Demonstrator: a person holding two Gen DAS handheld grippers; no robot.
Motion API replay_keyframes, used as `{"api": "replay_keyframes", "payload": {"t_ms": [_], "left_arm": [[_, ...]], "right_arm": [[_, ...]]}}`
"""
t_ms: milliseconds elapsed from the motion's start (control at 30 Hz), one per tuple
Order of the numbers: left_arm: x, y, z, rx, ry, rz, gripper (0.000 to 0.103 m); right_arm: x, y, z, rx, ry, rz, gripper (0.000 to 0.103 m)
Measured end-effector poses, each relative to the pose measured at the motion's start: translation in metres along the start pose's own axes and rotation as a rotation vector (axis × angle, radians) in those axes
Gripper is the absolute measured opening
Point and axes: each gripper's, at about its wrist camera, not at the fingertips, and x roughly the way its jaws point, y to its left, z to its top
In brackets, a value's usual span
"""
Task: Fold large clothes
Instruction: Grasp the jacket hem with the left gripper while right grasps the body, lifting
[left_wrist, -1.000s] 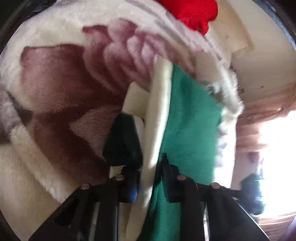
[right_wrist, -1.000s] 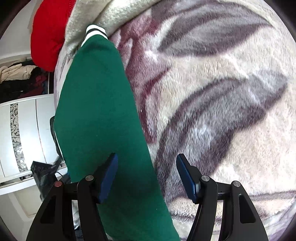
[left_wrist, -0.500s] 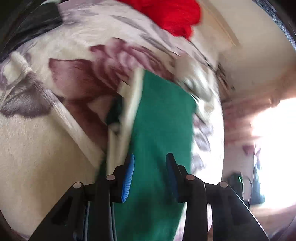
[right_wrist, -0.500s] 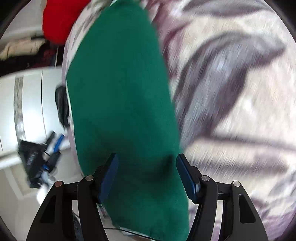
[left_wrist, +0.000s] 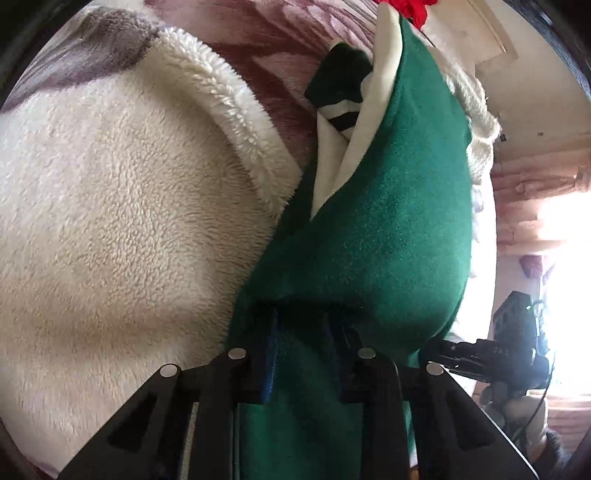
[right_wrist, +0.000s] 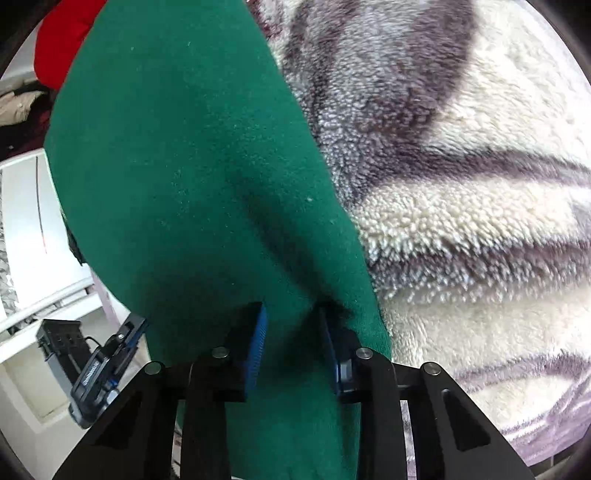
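Observation:
A dark green garment (left_wrist: 388, 221) with a cream lining and a striped cuff (left_wrist: 340, 114) lies on a fluffy blanket. My left gripper (left_wrist: 301, 321) has a bunched fold of it between the blue pads, and the jaws are closing; cloth drapes over and hides the fingertips. In the right wrist view the same green garment (right_wrist: 184, 166) runs up from my right gripper (right_wrist: 290, 314). Its jaws are closing too, and a crease of fabric is pinched between the pads.
The cream and purple flower-pattern blanket (left_wrist: 110, 221) (right_wrist: 461, 184) covers the surface under the garment. A red cloth (left_wrist: 410, 7) (right_wrist: 62, 48) lies at the far end. A black device (left_wrist: 491, 354) (right_wrist: 99, 365) stands beyond the blanket's edge, near white furniture (right_wrist: 22, 221).
Both grippers slid along the green garment toward its near edge. The left one let go of the cream edge and closed on green cloth. The right jaws went from wide apart to pinching fabric.

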Motion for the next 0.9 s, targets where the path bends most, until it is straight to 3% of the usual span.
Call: {"api": "replay_keyframes", "payload": {"t_ms": [67,100,133,167,200,300,433,667,767,800,833,900], "left_arm": [[-0.022,-0.007,-0.005,0.021,-0.007,0.001,0.026],[-0.032,-0.011,-0.011,0.036,-0.01,0.004,0.035],[-0.039,-0.013,-0.017,0.05,-0.017,0.004,0.043],[-0.049,-0.016,-0.027,0.066,-0.021,0.007,0.065],[-0.056,-0.017,-0.037,0.075,-0.017,0.004,0.077],[-0.062,-0.011,-0.073,0.086,0.039,-0.016,0.077],[-0.068,0.015,-0.122,-0.01,0.103,0.002,0.077],[-0.084,0.036,-0.197,-0.103,0.165,0.083,0.077],[-0.073,0.031,-0.211,-0.105,0.197,0.085,0.07],[-0.071,0.026,-0.214,-0.086,0.184,0.101,0.036],[-0.07,0.023,-0.215,-0.068,0.182,0.11,0.017],[-0.07,0.018,-0.213,-0.053,0.165,0.12,0.009]], "right_arm": [[-0.012,0.007,-0.007,-0.006,0.002,0.004,0.033],[-0.017,0.014,-0.012,-0.017,0.003,0.009,0.035],[-0.028,0.016,-0.024,-0.032,0.012,0.028,0.045],[-0.035,0.014,-0.037,-0.041,0.017,0.039,0.057],[-0.042,0.011,-0.053,-0.051,0.023,0.046,0.06],[-0.041,0.0,-0.107,-0.068,0.072,0.014,0.061],[-0.015,-0.029,-0.161,-0.018,0.145,-0.061,0.061],[-0.003,-0.091,-0.22,0.231,0.178,0.001,0.061],[0.011,-0.098,-0.226,0.276,0.212,0.044,0.061],[0.018,-0.097,-0.228,0.276,0.219,0.076,0.061],[0.024,-0.094,-0.227,0.274,0.214,0.116,0.06],[0.025,-0.086,-0.232,0.271,0.161,0.129,0.018]]}}
